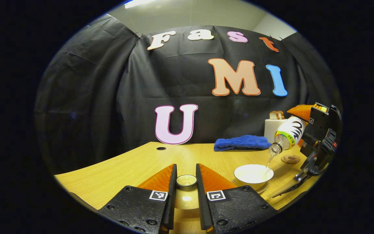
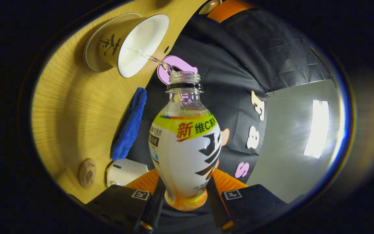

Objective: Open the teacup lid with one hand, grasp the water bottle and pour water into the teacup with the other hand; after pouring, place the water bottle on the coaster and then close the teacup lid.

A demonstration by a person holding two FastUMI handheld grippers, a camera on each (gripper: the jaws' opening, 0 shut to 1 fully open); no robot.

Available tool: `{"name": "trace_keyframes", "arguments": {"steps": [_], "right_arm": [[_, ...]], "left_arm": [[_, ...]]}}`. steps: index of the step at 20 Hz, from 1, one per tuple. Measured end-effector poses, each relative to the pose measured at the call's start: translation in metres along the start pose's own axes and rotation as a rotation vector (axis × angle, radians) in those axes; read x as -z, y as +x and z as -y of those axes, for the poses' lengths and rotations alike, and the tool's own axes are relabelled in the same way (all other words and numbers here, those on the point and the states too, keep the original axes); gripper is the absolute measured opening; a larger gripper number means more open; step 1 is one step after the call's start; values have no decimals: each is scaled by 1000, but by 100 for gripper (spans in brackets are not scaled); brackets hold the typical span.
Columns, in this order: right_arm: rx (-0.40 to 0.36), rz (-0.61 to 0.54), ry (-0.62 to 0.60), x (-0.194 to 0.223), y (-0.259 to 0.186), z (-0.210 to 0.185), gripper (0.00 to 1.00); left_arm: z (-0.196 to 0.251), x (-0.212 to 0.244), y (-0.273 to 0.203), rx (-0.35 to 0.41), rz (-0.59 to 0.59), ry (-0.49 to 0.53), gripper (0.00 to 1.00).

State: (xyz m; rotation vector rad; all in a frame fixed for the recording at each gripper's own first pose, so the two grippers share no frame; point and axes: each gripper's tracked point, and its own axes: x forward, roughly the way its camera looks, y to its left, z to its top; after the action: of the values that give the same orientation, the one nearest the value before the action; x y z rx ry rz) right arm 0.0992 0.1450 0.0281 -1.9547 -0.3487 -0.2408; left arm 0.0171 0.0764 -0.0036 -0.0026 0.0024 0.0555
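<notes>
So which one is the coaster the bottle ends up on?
Start at the wooden table, then find the blue cloth along its back edge. Near the cloth's right end, just beyond the open teacup, lies the coaster: a small flat brown disc, unlike the white cup and saucer.

White teacup, dark brush-like mark on its pale outer wall; white saucer beneath. Water bottle: clear neck, white label with bold black strokes, yellow-green band with red and dark characters, orange base. Blue towel, plush texture. Light yellow-brown wooden table with fine grain. Brown round coaster with dark motif. Teacup lid: white knob rim, golden-beige body. White box.
</notes>
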Motion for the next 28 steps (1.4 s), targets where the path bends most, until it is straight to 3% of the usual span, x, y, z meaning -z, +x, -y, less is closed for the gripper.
{"name": "trace_keyframes", "arguments": {"steps": [5, 18, 23, 24, 25, 26, 27, 28], "right_arm": [[43, 21, -46, -5, 0, 12, 67], [27, 69, -90, -25, -9, 9, 68], [-143, -6, 159, -6, -10, -24, 65], [-190, -32, 248, 0, -12, -32, 65], [-248, -63, 365, 4, -15, -41, 70], [-302, -91, 478, 6, -17, -48, 64], [-369, -130, 631, 9, -21, -56, 72], [-424, -162, 773, 11, -27, -58, 65]], "left_arm": [[0, 0, 0, 0, 0, 0, 29], [0, 1, -1, 1, 0, 0, 29], [0, 0, -1, 1, 0, 0, 29], [1, 1, -1, 2, 0, 0, 29], [0, 0, -1, 2, 0, 0, 29], [0, 0, -1, 2, -1, 0, 29], [0, 1, -1, 1, 0, 0, 29], [0, 0, -1, 1, 0, 0, 29]]}}
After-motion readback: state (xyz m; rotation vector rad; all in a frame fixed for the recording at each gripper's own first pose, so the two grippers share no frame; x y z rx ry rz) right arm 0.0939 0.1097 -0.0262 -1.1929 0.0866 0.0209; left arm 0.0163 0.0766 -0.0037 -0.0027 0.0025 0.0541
